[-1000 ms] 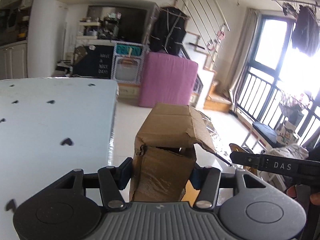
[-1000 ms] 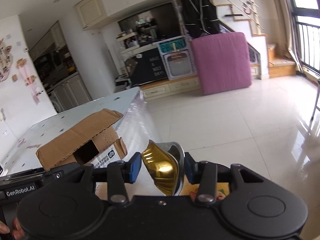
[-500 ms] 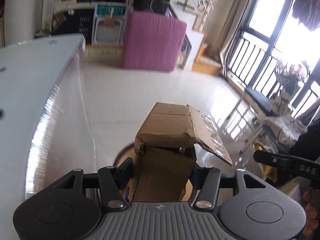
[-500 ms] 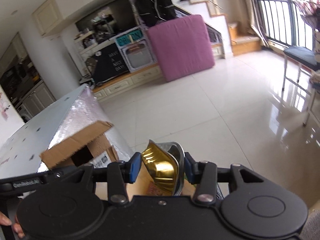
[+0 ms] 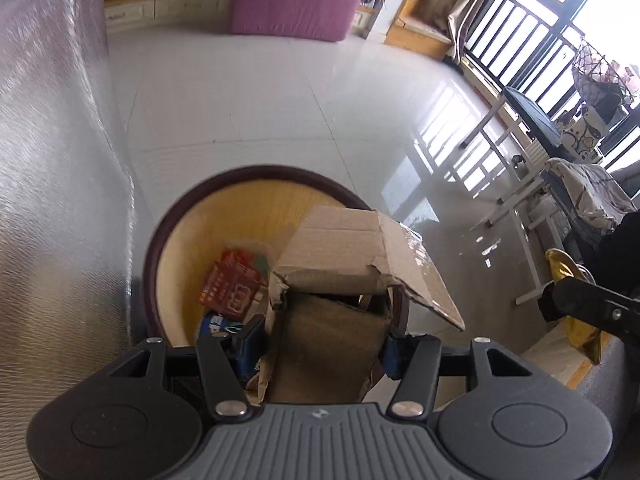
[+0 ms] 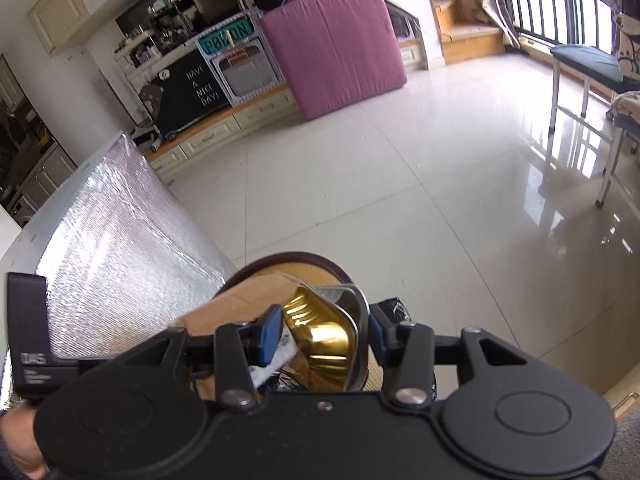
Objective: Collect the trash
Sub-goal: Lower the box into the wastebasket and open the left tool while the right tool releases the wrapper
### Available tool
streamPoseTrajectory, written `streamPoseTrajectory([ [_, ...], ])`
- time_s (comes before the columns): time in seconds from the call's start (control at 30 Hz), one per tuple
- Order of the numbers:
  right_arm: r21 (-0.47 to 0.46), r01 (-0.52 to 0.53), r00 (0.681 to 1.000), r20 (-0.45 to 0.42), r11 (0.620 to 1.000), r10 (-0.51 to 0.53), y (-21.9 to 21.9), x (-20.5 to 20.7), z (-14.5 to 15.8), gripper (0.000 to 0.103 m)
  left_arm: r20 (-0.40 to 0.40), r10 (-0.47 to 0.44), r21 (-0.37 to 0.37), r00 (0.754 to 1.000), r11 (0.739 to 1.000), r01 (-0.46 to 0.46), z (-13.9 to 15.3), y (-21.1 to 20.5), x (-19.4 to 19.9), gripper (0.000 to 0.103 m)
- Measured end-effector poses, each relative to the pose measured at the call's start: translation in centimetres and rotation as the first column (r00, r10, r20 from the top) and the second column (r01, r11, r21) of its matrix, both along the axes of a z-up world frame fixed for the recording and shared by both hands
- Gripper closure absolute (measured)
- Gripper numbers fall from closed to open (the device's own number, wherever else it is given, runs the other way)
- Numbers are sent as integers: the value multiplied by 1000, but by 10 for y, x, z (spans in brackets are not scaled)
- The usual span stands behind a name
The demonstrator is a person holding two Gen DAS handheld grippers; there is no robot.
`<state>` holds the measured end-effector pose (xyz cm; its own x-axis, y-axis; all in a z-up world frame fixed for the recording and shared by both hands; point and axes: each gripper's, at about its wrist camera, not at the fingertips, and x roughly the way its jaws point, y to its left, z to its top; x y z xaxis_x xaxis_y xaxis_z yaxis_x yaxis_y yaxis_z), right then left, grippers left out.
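Observation:
My left gripper (image 5: 320, 346) is shut on a torn brown cardboard box (image 5: 352, 264) and holds it over a round trash bin (image 5: 176, 248) with a dark rim and yellow inside. Red and blue wrappers (image 5: 234, 290) lie in the bin. My right gripper (image 6: 322, 334) is shut on a crumpled gold foil tray (image 6: 324, 340), just above and to the right of the bin's rim (image 6: 296, 258). The cardboard box (image 6: 240, 300) shows to its left. The gold tray also shows at the right of the left wrist view (image 5: 566, 270).
A table draped in silver foil sheeting (image 5: 52, 200) stands right beside the bin on the left. A glossy white tile floor (image 6: 400, 184) stretches ahead. A pink mattress (image 6: 334, 42) leans far back. Chairs (image 5: 516, 152) and balcony railing are on the right.
Both grippers have moved off the table edge and tipped down toward the floor. The trash bin has come into view directly under the box and the foil tray. Both grips are unchanged.

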<state>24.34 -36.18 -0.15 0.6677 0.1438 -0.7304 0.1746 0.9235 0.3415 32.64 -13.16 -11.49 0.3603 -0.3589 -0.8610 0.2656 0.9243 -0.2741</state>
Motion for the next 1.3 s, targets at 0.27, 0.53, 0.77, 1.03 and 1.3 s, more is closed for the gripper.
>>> streamPoseTrajectory([
  [0.27, 9, -25, 999, -49, 1000, 25, 2, 28, -25, 57, -24, 31, 43, 999, 999, -30, -50, 1, 37, 46],
  [0.53, 13, -42, 995, -93, 999, 43, 5, 52, -46, 57, -36, 73, -51, 997, 996, -75, -82, 15, 64, 46],
  [0.77, 16, -66, 990, -123, 998, 67, 12, 64, -64, 57, -41, 54, 24, 998, 998, -53, -104, 12, 69, 46],
  [1.03, 2, -127, 981, -149, 992, 126, 32, 91, -79, 57, -58, -26, 134, 998, 990, 34, -129, -4, 75, 46],
  [1.3, -14, -139, 973, -187, 990, 134, 34, 116, -93, 57, -74, -48, 157, 996, 986, 60, -139, -11, 82, 44],
])
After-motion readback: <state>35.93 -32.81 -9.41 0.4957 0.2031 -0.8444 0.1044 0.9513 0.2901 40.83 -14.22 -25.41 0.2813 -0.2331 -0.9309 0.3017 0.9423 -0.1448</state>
